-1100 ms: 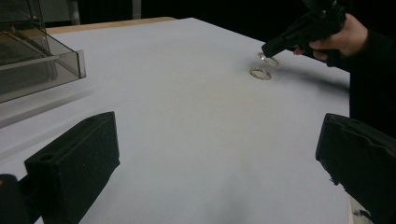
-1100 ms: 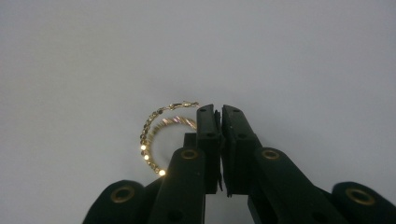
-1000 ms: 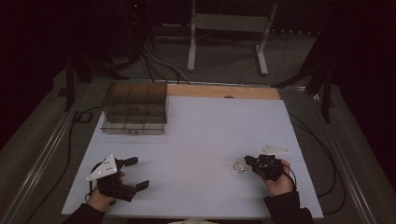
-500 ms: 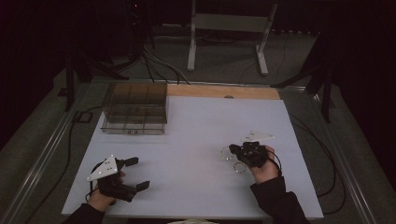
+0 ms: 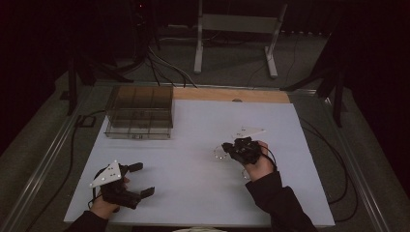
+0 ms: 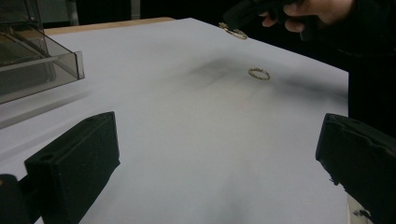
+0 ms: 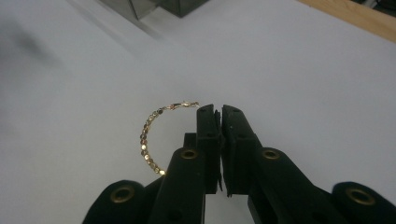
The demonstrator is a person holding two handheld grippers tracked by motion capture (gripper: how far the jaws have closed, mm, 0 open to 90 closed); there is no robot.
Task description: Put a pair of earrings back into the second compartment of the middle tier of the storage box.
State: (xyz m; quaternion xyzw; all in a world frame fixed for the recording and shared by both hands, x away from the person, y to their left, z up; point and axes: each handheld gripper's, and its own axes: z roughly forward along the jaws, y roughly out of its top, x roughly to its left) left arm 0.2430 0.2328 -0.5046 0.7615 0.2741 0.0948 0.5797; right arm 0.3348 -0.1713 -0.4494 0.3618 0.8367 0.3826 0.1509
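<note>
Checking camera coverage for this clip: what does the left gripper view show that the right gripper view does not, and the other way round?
Left gripper view: the left gripper with its jaws wide apart, a small gold ring lying loose on the white sheet, and the person's right hand farther off. Right gripper view: the right gripper with its jaws closed on a gold beaded bracelet, seen close up. Both: the white sheet, a bit of the wooden table edge and part of the clear plastic organizer.

Legible text, labels, brands, numbers: none. Small dark marks on the front of the clear box (image 5: 139,136) are too blurred to read.
</note>
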